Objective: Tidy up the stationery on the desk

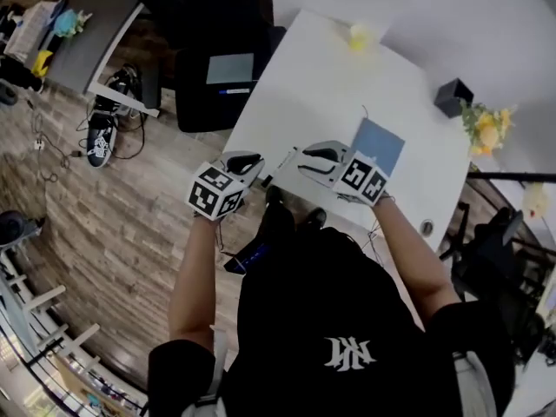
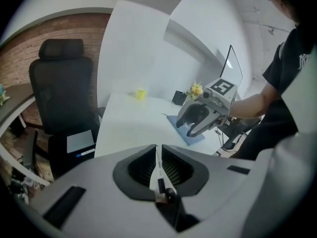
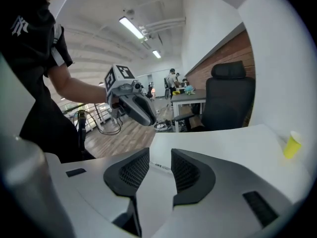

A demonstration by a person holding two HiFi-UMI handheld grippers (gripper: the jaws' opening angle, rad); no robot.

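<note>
Left gripper (image 2: 157, 150): jaws are drawn almost together and clamped on a slim white pen (image 2: 157, 168) with a black clip. The pen is seen edge-on between the ribbed pads. In the head view this gripper is held off the near left corner of the white desk (image 1: 330, 76), pointing down at a slant.

Right gripper (image 3: 160, 157): jaws are set wide apart and nothing is gripped. Through the gap a thin white stick (image 3: 157, 165) with dark print is seen lying flat on the desk by its near edge. What the stick is cannot be told. In the head view the gripper is held over the near part of the desk, right of the left one, and the two are angled toward each other.

Also noted on the desk:
- A blue notebook (image 1: 379, 144) lies flat just beyond the right gripper.
- A yellow cup (image 1: 359, 36) stands upright at the far edge.
- A black holder (image 1: 453, 96) is at the far right, with yellow flowers (image 1: 485, 129) just beside it.

A black office chair (image 2: 62, 90) is placed left of the desk, with a grey pad (image 2: 80, 141) on its seat.
</note>
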